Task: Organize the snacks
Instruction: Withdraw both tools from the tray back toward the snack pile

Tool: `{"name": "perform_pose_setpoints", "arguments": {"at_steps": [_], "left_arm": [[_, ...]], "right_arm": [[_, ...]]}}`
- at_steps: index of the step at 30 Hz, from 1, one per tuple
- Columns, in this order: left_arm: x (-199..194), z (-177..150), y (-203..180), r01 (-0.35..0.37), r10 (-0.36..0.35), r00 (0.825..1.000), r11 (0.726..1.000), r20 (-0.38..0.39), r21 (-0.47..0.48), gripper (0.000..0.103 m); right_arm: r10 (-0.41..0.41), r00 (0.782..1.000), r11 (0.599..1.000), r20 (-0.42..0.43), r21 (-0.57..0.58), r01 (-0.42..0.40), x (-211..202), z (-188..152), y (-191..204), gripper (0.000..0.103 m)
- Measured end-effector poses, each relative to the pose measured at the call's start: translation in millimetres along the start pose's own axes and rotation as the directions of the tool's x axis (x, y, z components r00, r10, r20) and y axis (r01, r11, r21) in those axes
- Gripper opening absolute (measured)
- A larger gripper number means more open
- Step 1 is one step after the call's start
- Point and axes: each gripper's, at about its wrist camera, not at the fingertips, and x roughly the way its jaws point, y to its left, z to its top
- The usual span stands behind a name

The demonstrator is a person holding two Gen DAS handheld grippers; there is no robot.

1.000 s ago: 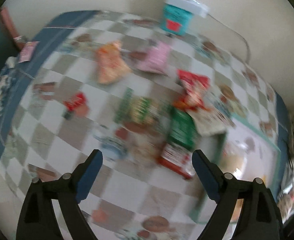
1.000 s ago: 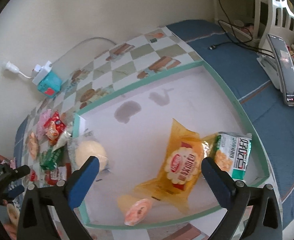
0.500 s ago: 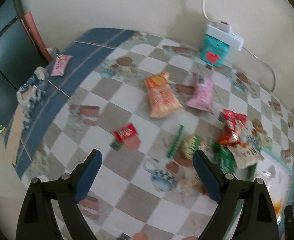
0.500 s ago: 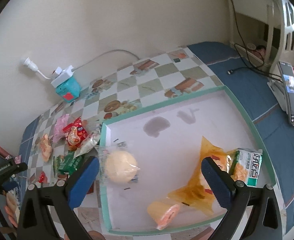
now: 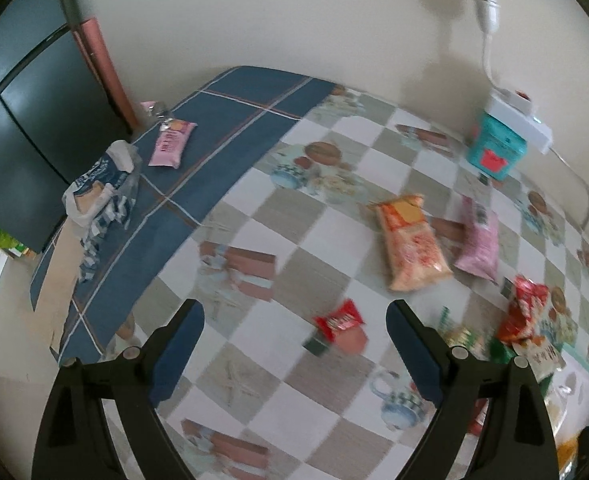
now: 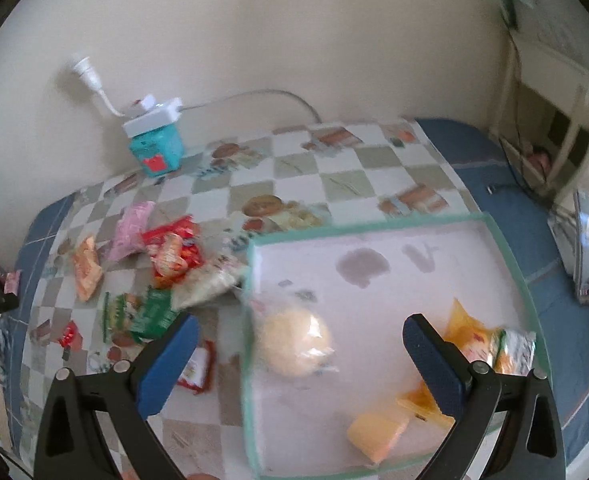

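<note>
Snack packets lie scattered on a checkered tablecloth. In the left wrist view my left gripper (image 5: 294, 316) hangs open and empty above the cloth, with a small red packet (image 5: 339, 319) just beyond its fingertips, an orange bag (image 5: 410, 244) and a pink bag (image 5: 478, 240) farther off. In the right wrist view my right gripper (image 6: 300, 330) is open and empty over a teal-rimmed white tray (image 6: 370, 226) that holds a wrapped round bun (image 6: 292, 340), a yellow bag (image 6: 468, 330), a green-and-white packet (image 6: 514, 350) and an orange-yellow wrapped snack (image 6: 378, 434). A heap of red, green and white packets (image 6: 174, 276) lies left of the tray.
A teal box (image 5: 496, 154) with a white power strip on top stands by the wall. A pink packet (image 5: 171, 143) and a crumpled blue-white bag (image 5: 102, 184) lie on the blue cloth at the left edge. A phone on a stand (image 6: 584, 248) sits right of the tray.
Both views have swung leftward. The left gripper has moved from over the packet heap to the bare cloth near the small red packet. In the right view the tray has slid right and more packets show.
</note>
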Motion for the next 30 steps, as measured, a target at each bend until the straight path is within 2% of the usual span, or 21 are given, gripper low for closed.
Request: {"name": "perform_pose_setpoints", "arguments": {"at_steps": [4,8,14,18,23,30], "left_arm": [[12.9,8.4,21.8,-0.01,0.009,1.0,0.999,-0.01,-0.037,0.093],[29.0,16.2,42.1,-0.014,0.012,1.0,0.998,-0.028,-0.067,0.093],[49.6,25.0,71.7,-0.013,0.005,0.998,0.992,-0.065,-0.127,0.093],[61.1,28.8,81.0,0.004,-0.018,0.996,0.988,-0.091,-0.153,0.093],[79.1,25.8,54.7,0.061,-0.071,0.985,0.996,-0.155,-0.066,0.093],[96.5,12.1,-6.5,0.122,-0.091,0.972,0.984,-0.219,0.13,0.093]], "right_arm": [[0.02,1.0,0.999,0.014,-0.034,-0.019,-0.1,16.9,31.1,0.103],[0.071,0.997,0.997,-0.011,-0.04,-0.072,7.1,28.2,63.0,0.103],[0.053,0.993,0.996,-0.104,-0.068,-0.06,27.6,31.5,100.3,0.103],[0.05,0.984,0.994,-0.17,-0.085,-0.065,45.1,28.3,111.4,0.103],[0.03,0.963,0.996,-0.267,-0.072,-0.051,76.5,16.8,114.0,0.103],[0.007,0.948,0.995,-0.319,-0.093,-0.039,100.4,3.7,116.7,0.103]]}}
